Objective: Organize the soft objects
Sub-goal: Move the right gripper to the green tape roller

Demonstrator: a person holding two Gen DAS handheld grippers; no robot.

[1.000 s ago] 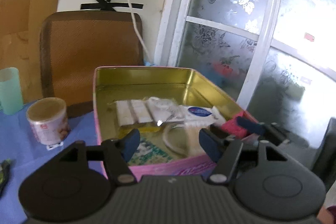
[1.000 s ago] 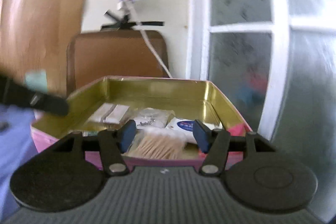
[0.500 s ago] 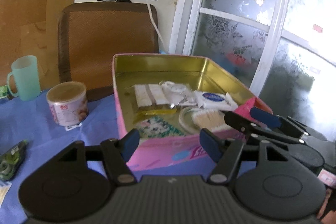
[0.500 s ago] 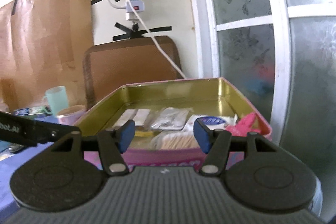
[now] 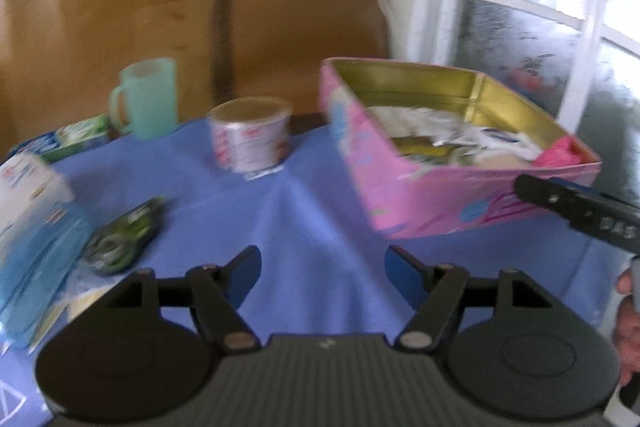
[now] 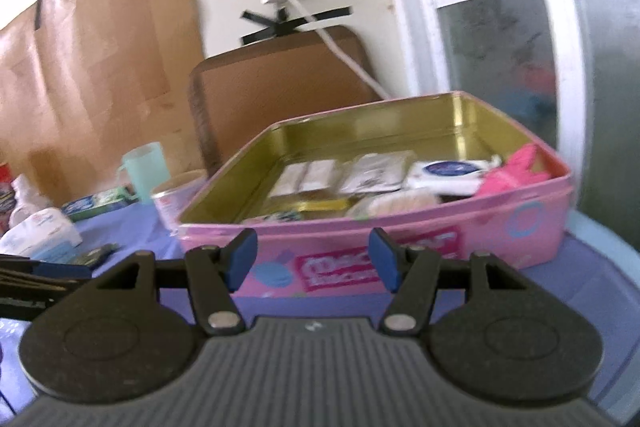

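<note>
The step in hand appeared to be the fetch phase: the left gripper (image 5: 322, 263) was directed away from the pink rectangular tin with the gold interior (image 5: 432, 187) and toward the loose items on the left part of the blue-covered table (image 5: 304, 211). Its blue-padded fingers (image 5: 246, 267) had just been opening, and nothing lay between them; they stood apart over bare cloth.

The tin stood at the right side of the table and already held several soft goods: flat white sachets, a white pack with a blue oval label (image 6: 452, 171), a bundle of cotton swabs (image 6: 400, 205) and a crumpled pink item (image 6: 514, 173) in its near right corner.

Items outside the tin lay at the left: a white-and-blue soft pack (image 5: 32, 211) at the table edge, and just beside it a small green-and-black wrapped object (image 5: 124, 239), blurred beyond identification. A mint-green plastic mug (image 5: 146, 99) and a short white printed can (image 5: 250, 135) stood further back.

The next move probably called for lowering the left gripper over the white-and-blue pack with the fingers spread wider than its thickness, then closing gently, since such a pack would deform.

The right gripper (image 6: 314, 261) was held low in front of the tin's near wall, pointing slightly downward, fingers apart and empty.
</note>
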